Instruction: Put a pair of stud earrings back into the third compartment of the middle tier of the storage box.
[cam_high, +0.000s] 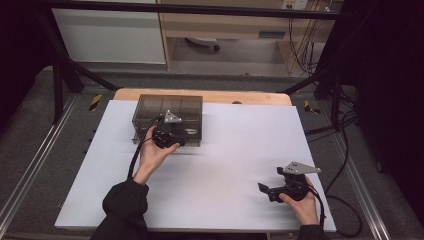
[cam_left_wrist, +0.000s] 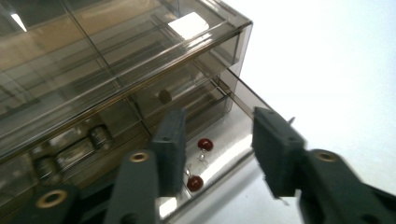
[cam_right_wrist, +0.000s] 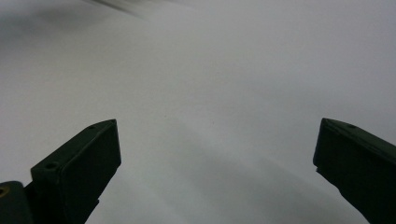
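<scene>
I am holding the left claw (cam_left_wrist: 219, 156) spread over the open drawer (cam_left_wrist: 233, 135) with red earrings (cam_left_wrist: 200, 163); I should be backing straight out, right claw (cam_high: 272, 189) resting spread.

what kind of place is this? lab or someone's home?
Most likely a lab data-collection rig, not a home. A black metal frame surrounds a table under a plain white sheet, loose cables trail across the floor, and the person holds camera-bearing grippers beside a smoky plastic drawer box.
</scene>
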